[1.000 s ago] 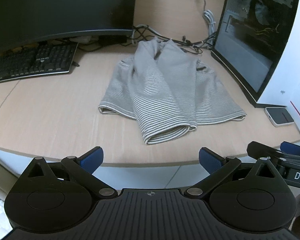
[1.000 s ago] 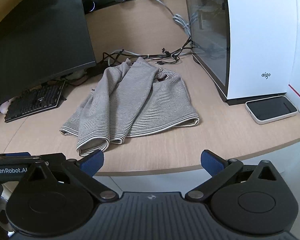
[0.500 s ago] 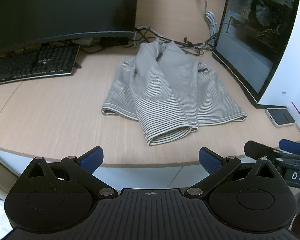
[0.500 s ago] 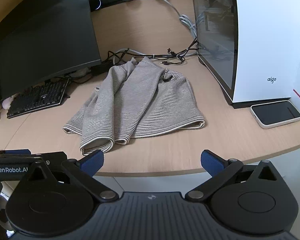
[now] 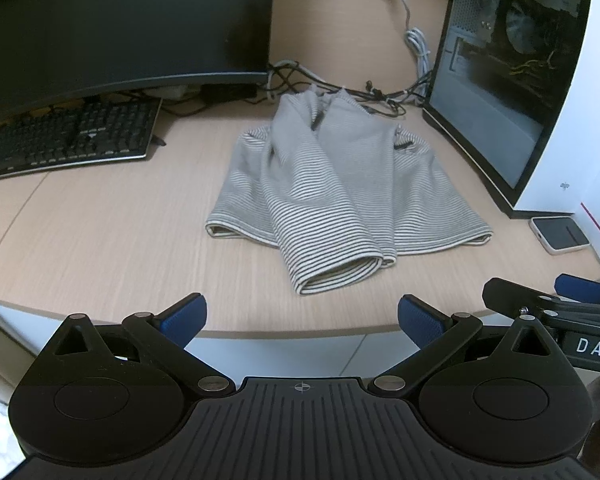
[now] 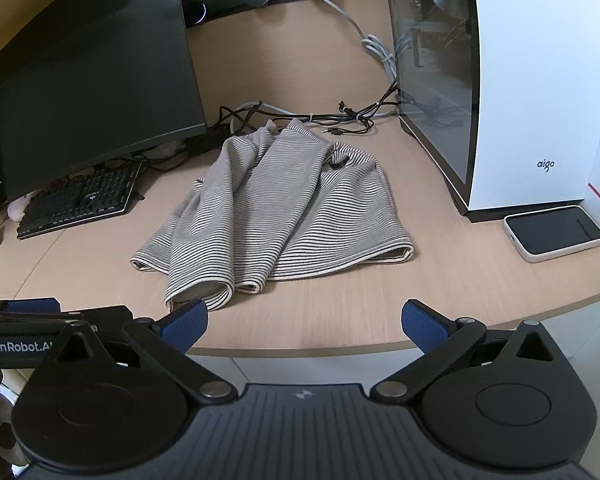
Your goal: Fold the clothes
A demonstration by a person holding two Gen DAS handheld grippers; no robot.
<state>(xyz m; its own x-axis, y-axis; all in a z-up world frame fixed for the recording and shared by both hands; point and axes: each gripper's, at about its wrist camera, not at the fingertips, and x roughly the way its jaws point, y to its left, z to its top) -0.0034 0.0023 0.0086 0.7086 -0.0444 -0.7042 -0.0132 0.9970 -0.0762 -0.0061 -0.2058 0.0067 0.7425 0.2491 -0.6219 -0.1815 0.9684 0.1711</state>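
Note:
A grey striped garment (image 5: pixel 332 196) lies loosely bunched on the wooden desk (image 5: pixel 100 240), its hem toward me; it also shows in the right wrist view (image 6: pixel 276 208). My left gripper (image 5: pixel 300 318) is open and empty, hovering at the desk's front edge, short of the garment. My right gripper (image 6: pixel 305 320) is open and empty, also at the front edge, its left pad (image 6: pixel 184 320) just in front of the garment's near fold. The right gripper's fingers (image 5: pixel 556 304) show at the right of the left wrist view.
A monitor (image 5: pixel 120 20) and keyboard (image 5: pixel 68 140) stand at the back left. A white PC case (image 6: pixel 520 80) stands on the right with a phone (image 6: pixel 554 232) beside it. Cables (image 6: pixel 320 120) lie behind the garment.
Both grippers have moved slightly forward toward the desk; the garment looks a little nearer. The garment has not moved and both grippers stay open.

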